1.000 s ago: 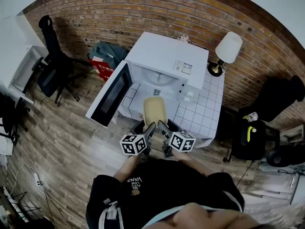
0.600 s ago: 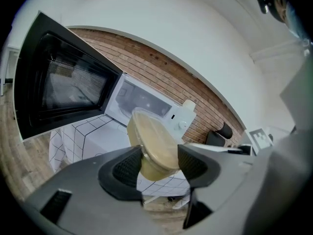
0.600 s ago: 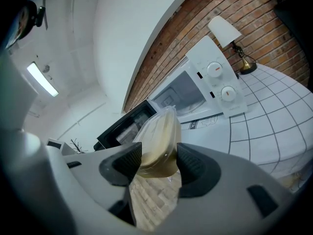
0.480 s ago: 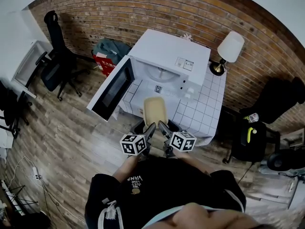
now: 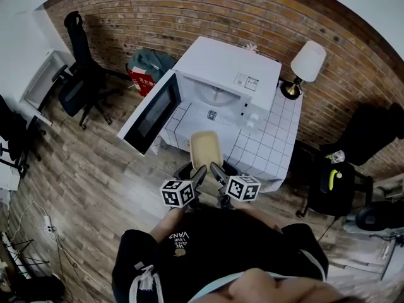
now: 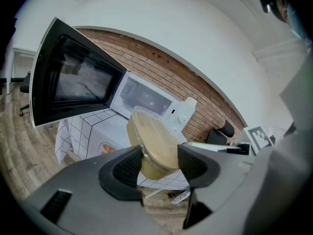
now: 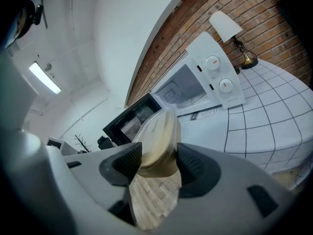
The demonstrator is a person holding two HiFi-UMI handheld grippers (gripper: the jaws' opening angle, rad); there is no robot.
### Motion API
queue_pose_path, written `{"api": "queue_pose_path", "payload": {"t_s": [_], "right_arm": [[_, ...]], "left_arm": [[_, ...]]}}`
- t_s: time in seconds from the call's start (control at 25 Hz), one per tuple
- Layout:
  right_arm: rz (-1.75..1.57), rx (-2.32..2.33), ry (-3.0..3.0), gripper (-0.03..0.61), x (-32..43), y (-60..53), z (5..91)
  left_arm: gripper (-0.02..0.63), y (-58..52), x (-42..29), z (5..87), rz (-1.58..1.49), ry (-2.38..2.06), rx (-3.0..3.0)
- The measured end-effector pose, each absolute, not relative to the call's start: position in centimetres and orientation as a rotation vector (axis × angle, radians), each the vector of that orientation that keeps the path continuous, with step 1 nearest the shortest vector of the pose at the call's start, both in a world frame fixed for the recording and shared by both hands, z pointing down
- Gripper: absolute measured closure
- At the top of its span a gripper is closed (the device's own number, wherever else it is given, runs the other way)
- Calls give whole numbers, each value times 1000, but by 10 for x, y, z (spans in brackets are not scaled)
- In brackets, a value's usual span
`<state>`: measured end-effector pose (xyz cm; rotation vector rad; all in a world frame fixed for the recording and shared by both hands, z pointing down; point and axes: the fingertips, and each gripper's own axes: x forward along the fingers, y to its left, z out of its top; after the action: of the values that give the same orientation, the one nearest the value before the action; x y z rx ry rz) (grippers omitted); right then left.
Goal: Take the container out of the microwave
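Observation:
A clear lidded container [image 5: 205, 150] of beige food hangs in the air in front of the white microwave [image 5: 228, 81], outside its cavity. My left gripper [image 5: 199, 172] is shut on the container's near left edge and my right gripper [image 5: 215, 170] on its near right edge. In the left gripper view the container [image 6: 153, 143] sits between the black pads, tilted. It shows the same way in the right gripper view, container [image 7: 158, 143] pinched between the pads. The microwave door [image 5: 151, 115] stands swung open to the left, and the cavity [image 5: 214, 95] looks empty.
The microwave stands on a table with a white grid-pattern cloth [image 5: 271, 147]. A lamp with a white shade [image 5: 307, 63] stands at its back right. Office chairs [image 5: 79, 74] and a red bag [image 5: 144, 77] are at the left on the wooden floor; a brick wall runs behind.
The view has drifted slightly; the container and both grippers have stayed almost where they were, a little lower in the picture and farther from the microwave.

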<state>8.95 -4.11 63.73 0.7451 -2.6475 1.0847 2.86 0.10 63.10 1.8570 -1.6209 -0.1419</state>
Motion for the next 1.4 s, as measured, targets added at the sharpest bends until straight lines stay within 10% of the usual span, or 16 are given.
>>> {"api": "queue_pose_path", "payload": {"t_s": [1.4], "right_arm": [[1062, 671, -2592, 367, 93, -37, 653]], "left_arm": [[379, 8, 36, 648, -136, -1632, 1777]]}}
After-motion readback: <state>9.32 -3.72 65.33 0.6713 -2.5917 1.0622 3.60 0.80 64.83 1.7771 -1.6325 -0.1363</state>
